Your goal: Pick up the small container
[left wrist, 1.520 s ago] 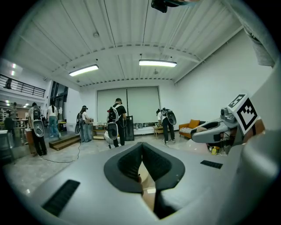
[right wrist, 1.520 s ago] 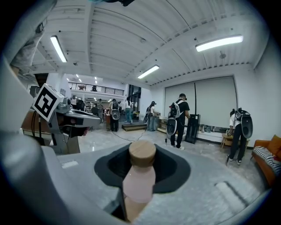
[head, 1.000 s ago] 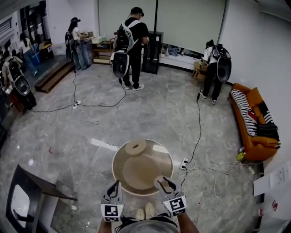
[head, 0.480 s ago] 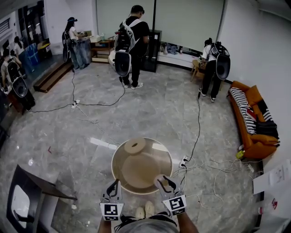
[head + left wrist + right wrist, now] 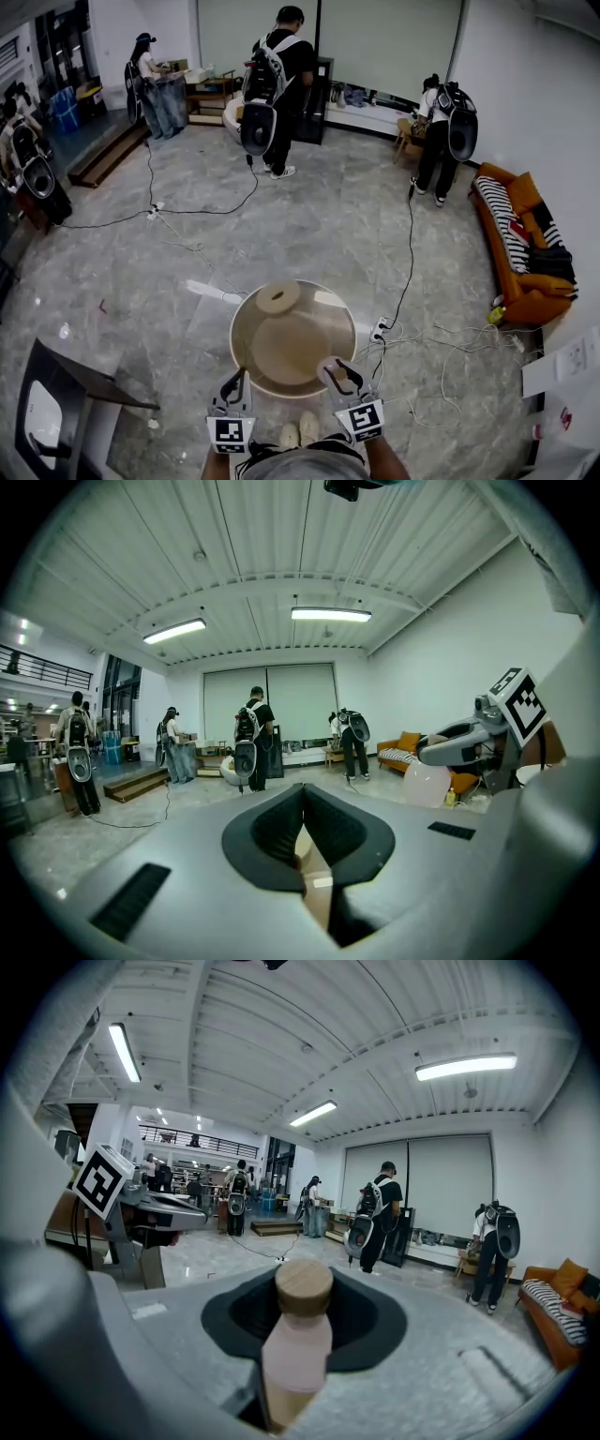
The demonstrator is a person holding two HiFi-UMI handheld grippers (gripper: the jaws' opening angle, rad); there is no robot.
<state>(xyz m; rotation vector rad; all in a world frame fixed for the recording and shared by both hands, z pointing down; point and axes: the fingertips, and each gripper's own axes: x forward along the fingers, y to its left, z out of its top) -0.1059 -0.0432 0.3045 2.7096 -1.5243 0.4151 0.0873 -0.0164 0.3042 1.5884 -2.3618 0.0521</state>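
Within right tool (image 5: pixel 336 373), small container (image 5: pixel 296 1354) upright, cap (image 5: pixel 304 1286) up

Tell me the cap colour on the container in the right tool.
Light wood tan, on the pale pink container; the cap shows best in the right gripper view.

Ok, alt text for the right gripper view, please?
A pale pink bottle with a round wooden cap stands upright, clamped in the right gripper, filling the foreground. Behind it: a bright hall, people wearing backpacks, an orange sofa at the right.
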